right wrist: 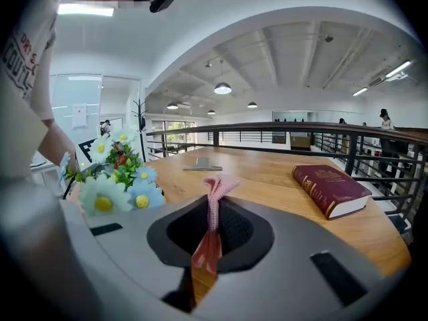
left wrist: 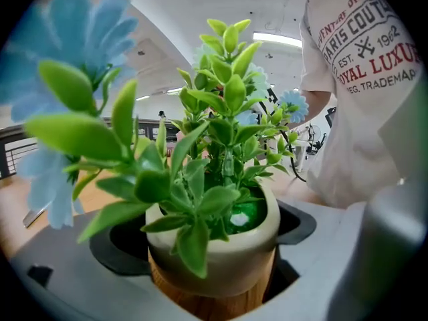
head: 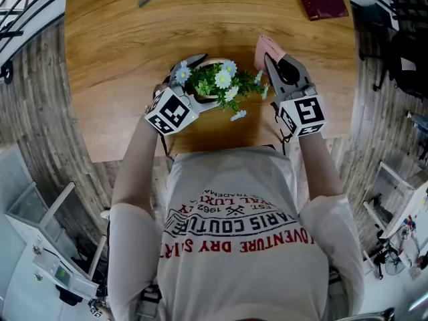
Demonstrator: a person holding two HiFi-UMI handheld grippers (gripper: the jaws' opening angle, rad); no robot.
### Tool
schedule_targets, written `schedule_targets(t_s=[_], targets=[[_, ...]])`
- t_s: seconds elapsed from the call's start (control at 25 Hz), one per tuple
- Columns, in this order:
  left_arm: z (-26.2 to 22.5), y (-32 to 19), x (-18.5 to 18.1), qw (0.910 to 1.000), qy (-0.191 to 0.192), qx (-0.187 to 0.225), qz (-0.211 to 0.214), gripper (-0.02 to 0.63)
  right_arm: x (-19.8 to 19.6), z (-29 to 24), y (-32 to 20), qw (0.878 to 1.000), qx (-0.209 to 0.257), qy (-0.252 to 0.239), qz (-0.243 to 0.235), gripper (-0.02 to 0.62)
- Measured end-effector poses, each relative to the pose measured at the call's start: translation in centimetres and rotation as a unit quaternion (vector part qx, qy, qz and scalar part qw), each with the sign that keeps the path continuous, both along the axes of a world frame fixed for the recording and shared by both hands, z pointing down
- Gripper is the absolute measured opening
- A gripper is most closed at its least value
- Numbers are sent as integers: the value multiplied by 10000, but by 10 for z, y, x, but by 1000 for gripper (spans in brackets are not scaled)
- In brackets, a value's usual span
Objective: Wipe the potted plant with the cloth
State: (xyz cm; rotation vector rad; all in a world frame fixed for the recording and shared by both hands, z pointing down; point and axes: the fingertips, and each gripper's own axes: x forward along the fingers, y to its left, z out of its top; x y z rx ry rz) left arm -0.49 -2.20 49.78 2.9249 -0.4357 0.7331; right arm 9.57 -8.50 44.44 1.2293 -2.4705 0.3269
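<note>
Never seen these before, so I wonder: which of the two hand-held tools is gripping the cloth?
The right tool: its jaws are shut on the folded pink cloth. The left tool instead clamps the green plant's cream pot.

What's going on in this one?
A person holds a gripper in each hand over a round wooden table. The left gripper is shut on the cream pot of a green plant with pale blue flowers. The right gripper pinches a pink cloth just beside the foliage.

light: bright, overhead ceiling lamps point(right wrist: 223, 87) | edges: fisheye-warped | focus: near blue flower point(left wrist: 60, 65) blurred
</note>
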Motion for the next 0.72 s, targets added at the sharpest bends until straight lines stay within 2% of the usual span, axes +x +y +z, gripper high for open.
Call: schedule_targets(t_s=[0.12, 0.32, 0.48, 0.6, 0.72], targets=[[0, -2, -2, 9999, -116, 46, -116, 518, -2, -3, 1, 10000, 46, 36, -34, 43], [-18, -4, -21, 9977, -82, 109, -659, 518, -4, -21, 6, 9999, 112, 40, 7, 43], [-51, -1, -41, 9917, 205, 177, -1258, 518, -5, -44, 15, 9998, 203, 42, 72, 43], [-89, -5, -56, 9824, 521, 383, -1750, 517, -7, -62, 19, 9993, 362, 80, 105, 43], [-131, -6, -64, 9733, 854, 589, -2048, 512, -13, -80, 25, 9986, 494, 95, 163, 43]])
